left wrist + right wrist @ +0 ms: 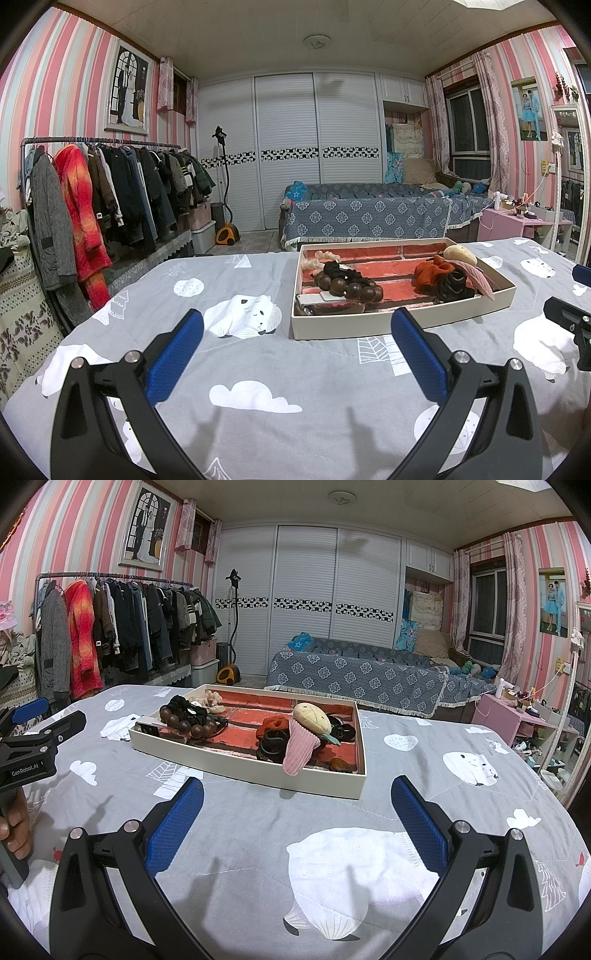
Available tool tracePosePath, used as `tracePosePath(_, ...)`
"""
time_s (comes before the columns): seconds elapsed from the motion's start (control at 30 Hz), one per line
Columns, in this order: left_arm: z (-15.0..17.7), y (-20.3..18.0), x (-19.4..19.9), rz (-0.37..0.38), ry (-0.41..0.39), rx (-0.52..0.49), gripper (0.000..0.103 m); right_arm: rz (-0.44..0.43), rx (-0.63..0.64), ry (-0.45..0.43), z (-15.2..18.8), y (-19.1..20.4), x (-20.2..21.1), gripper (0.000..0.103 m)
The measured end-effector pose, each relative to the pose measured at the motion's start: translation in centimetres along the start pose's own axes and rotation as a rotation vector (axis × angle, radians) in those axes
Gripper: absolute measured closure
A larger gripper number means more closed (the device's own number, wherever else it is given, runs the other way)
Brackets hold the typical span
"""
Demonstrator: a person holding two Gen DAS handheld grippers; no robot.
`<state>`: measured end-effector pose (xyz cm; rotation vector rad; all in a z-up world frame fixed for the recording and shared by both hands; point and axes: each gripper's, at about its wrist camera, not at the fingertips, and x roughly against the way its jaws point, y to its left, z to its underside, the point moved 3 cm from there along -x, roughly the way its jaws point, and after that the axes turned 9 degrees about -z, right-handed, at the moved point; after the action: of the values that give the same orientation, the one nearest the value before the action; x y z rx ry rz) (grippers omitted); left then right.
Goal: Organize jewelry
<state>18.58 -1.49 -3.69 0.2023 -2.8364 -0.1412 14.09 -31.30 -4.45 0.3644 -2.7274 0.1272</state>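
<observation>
A shallow white box (pixel 369 326) with a red lining lies on the grey bedspread; it also shows in the right wrist view (pixel 236 764). Inside are a brown wooden bead bracelet (pixel 349 287) (pixel 188 723), black hair ties (pixel 341 272) (pixel 184 705), an orange scrunchie (pixel 430 275) (pixel 271 725), a black claw clip (pixel 456 286) (pixel 271 747) and a pink and cream plush clip (pixel 304 744) (pixel 476 275). My left gripper (pixel 297 341) is open and empty, just short of the box's near wall. My right gripper (pixel 297 821) is open and empty, in front of the box.
The grey bedspread (pixel 258 369) with white bear prints covers the bed. A clothes rack (pixel 103 192) stands at the left, a sofa (pixel 369 218) behind, a pink side table (pixel 517 221) at the right. The other gripper shows at each view's edge (pixel 569 321) (pixel 33 746).
</observation>
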Motion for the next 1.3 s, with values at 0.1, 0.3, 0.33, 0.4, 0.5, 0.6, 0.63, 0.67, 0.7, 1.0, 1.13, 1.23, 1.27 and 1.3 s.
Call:
tracePosePath(0.1, 0.0, 0.0, 0.0, 0.0, 0.0, -0.001, 0.004, 0.0, -0.001, 0.001, 0.0, 0.0, 0.0, 0.004)
tracePosePath(0.3, 0.03, -0.02, -0.09, 0.0, 0.001, 0.001, 0.004, 0.0, 0.0, 0.003, 0.16, -0.04, -0.03, 0.004)
tracePosePath(0.33, -0.03, 0.05, -0.16, 0.0, 0.001, 0.001, 0.004, 0.0, 0.0, 0.004, 0.18, -0.04, -0.01, 0.004)
tracePosePath(0.4, 0.15, -0.03, -0.09, 0.0, 0.001, 0.0, 0.004, 0.0, -0.002, 0.002, 0.25, -0.11, 0.03, 0.004)
tracePosePath(0.5, 0.13, -0.05, -0.1, 0.0, 0.001, 0.001, 0.004, 0.0, -0.002, 0.003, 0.25, -0.07, 0.0, 0.004)
tracePosePath(0.6, 0.06, 0.01, -0.16, 0.0, 0.001, 0.001, 0.004, 0.0, 0.001, 0.003, 0.25, -0.07, 0.01, 0.004)
tracePosePath(0.63, 0.12, -0.04, -0.1, 0.001, 0.001, 0.001, 0.004, 0.0, 0.0, 0.004, 0.23, -0.09, -0.02, 0.004)
tracePosePath(0.67, 0.12, -0.03, -0.11, 0.001, 0.002, 0.001, 0.004, 0.0, -0.001, 0.003, 0.23, -0.09, -0.02, 0.004)
tracePosePath(0.7, 0.12, -0.04, -0.11, 0.001, 0.002, 0.001, 0.004, 0.0, -0.002, 0.003, 0.23, -0.09, -0.02, 0.004)
tracePosePath(1.0, 0.09, 0.03, -0.19, 0.001, 0.002, 0.001, 0.004, -0.001, -0.002, 0.003, 0.27, -0.12, 0.04, 0.004)
tracePosePath(1.13, 0.05, 0.05, -0.23, 0.001, 0.002, 0.001, 0.004, 0.0, -0.001, 0.003, 0.22, -0.1, -0.02, 0.004)
tracePosePath(1.23, 0.12, 0.02, -0.16, 0.001, 0.002, 0.001, 0.004, 0.0, -0.002, 0.004, 0.22, -0.1, -0.02, 0.004)
tracePosePath(1.27, 0.04, 0.06, -0.23, 0.001, 0.002, 0.001, 0.004, 0.0, -0.002, 0.003, 0.22, -0.1, -0.02, 0.004)
tracePosePath(1.3, 0.05, 0.05, -0.23, 0.001, 0.003, 0.001, 0.004, 0.0, -0.001, 0.003, 0.25, -0.1, 0.02, 0.004)
